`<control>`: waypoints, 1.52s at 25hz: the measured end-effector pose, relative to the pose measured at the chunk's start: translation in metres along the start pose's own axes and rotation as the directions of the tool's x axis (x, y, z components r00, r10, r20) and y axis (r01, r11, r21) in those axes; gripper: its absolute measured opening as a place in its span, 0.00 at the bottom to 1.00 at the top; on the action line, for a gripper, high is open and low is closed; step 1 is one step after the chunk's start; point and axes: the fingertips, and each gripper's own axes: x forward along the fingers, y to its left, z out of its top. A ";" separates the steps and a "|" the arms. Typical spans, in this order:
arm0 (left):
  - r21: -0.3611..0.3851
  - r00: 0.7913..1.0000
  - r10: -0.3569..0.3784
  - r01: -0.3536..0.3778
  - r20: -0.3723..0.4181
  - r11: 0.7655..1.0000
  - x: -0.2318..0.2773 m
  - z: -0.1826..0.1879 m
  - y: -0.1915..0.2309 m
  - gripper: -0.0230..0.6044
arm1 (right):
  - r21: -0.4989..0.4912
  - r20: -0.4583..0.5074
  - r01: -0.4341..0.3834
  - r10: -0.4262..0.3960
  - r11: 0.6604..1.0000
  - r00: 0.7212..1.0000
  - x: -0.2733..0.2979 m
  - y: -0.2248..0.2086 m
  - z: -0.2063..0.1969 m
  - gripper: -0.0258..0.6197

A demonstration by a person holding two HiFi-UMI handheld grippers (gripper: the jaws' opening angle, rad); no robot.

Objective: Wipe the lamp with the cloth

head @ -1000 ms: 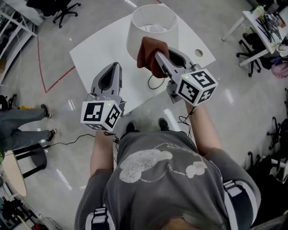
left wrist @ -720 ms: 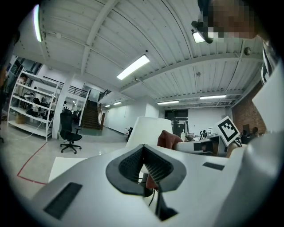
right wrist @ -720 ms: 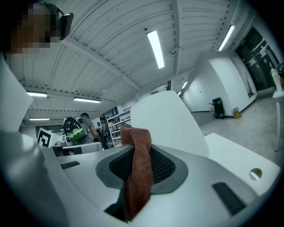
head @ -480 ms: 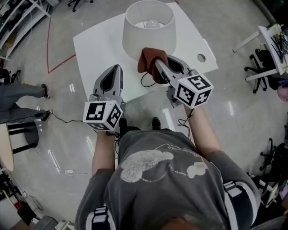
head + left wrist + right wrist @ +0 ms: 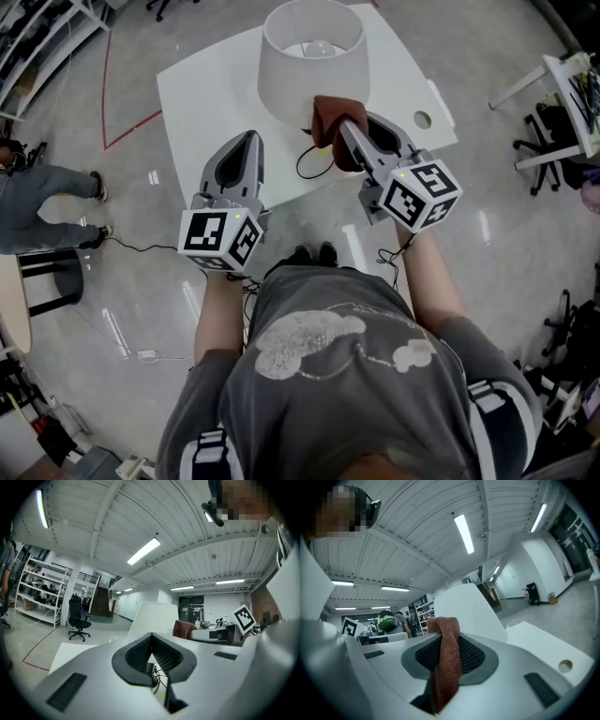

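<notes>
Right now the lamp [image 5: 309, 56] stands at the upper middle of the head view, on the far part of the white table [image 5: 202, 94]. Its pale drum shade is open at the top and the bulb shows inside. The rust-brown cloth [image 5: 328, 117] is bunched against the near, lower side of that shade; I judge it to be touching, though I cannot be sure. My right gripper [image 5: 349, 131] has its jaws clamped on the cloth, which hangs down between them in its own view. A black cable [image 5: 309, 167] loops on the table just below. My left gripper [image 5: 250, 139] hovers lower left of the lamp, jaws together on nothing.

I read this as the wiping step on the shade's near face. Next I would sweep the cloth around the curve with light pressure, since the shade looks easy to push askew.
</notes>
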 end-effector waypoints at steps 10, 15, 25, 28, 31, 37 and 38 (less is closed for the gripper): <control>-0.008 0.993 -0.096 0.097 0.075 0.995 0.024 0.042 -0.011 0.05 | -0.045 0.144 0.007 0.000 0.999 0.990 -0.008 0.006 0.079 0.17; -0.005 0.995 -0.061 0.061 0.083 0.998 0.026 0.040 -0.026 0.05 | -0.099 0.094 -0.037 0.046 0.994 0.994 -0.010 -0.008 0.087 0.17; -0.007 0.984 0.169 -0.169 0.049 0.986 0.053 -0.006 -0.054 0.05 | -0.050 -0.017 -0.299 0.298 0.953 0.954 -0.009 -0.057 0.048 0.17; -0.016 0.973 0.229 -0.229 0.040 0.973 0.056 -0.018 -0.061 0.05 | -0.043 -0.077 -0.350 0.346 0.936 0.935 -0.007 -0.066 0.034 0.17; -0.018 0.960 0.279 -0.278 0.038 0.960 0.059 -0.025 -0.066 0.05 | -0.037 -0.138 -0.380 0.372 0.924 0.918 -0.004 -0.076 0.019 0.17; -0.040 0.931 0.365 -0.364 0.019 0.931 0.060 -0.045 -0.079 0.05 | -0.023 -0.229 -0.417 0.402 0.908 0.887 -0.005 -0.101 -0.014 0.17; -0.044 0.924 0.381 -0.380 0.014 0.924 0.059 -0.048 -0.081 0.05 | -0.019 -0.242 -0.423 0.407 0.906 0.881 -0.004 -0.105 -0.019 0.17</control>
